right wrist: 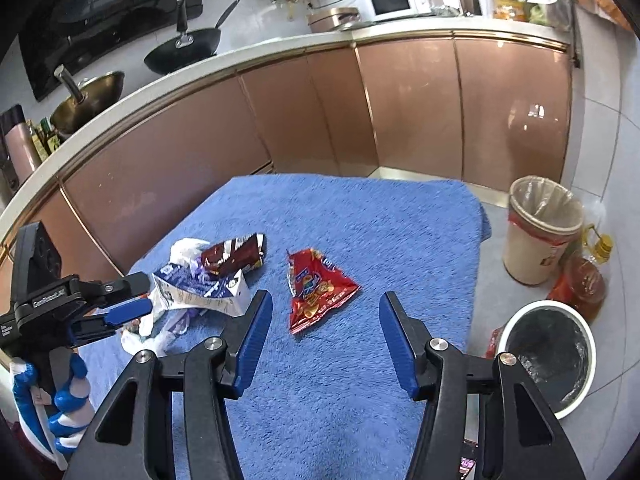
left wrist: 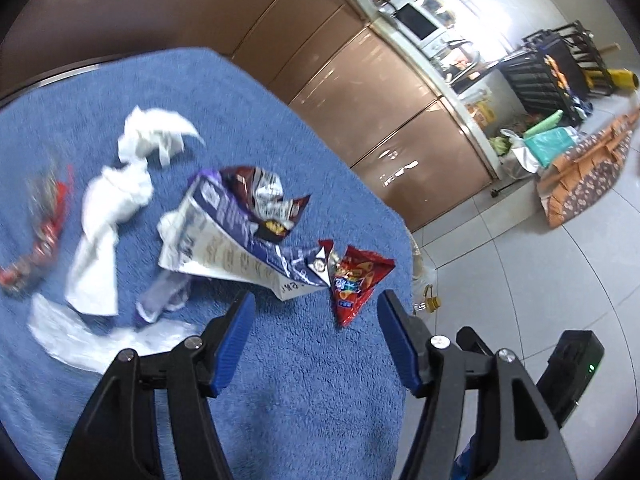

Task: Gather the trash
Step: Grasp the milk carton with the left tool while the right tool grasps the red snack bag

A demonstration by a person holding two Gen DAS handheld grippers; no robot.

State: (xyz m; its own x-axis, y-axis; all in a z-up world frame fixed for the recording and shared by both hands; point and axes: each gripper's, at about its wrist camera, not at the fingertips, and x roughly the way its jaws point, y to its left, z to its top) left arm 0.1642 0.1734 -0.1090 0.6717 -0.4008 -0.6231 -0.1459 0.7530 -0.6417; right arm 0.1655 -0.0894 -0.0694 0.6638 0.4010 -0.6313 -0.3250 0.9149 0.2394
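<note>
Both claws hang part-open and empty over the blue-towelled bench (right wrist: 400,216): right claw (right wrist: 326,334) just short of the red snack wrapper (right wrist: 316,292), left claw (left wrist: 316,338) nearer the crushed carton (left wrist: 224,240), presumably splitting pickups.

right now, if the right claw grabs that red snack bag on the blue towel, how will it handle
The red snack bag looks torn open, flattened and creased, so it is probably empty, very light and floppy. Its glossy film may slip or crumple between the pads. Lying flat on the fuzzy blue towel, an edge could be hard to catch, and a push may snag it.
</note>
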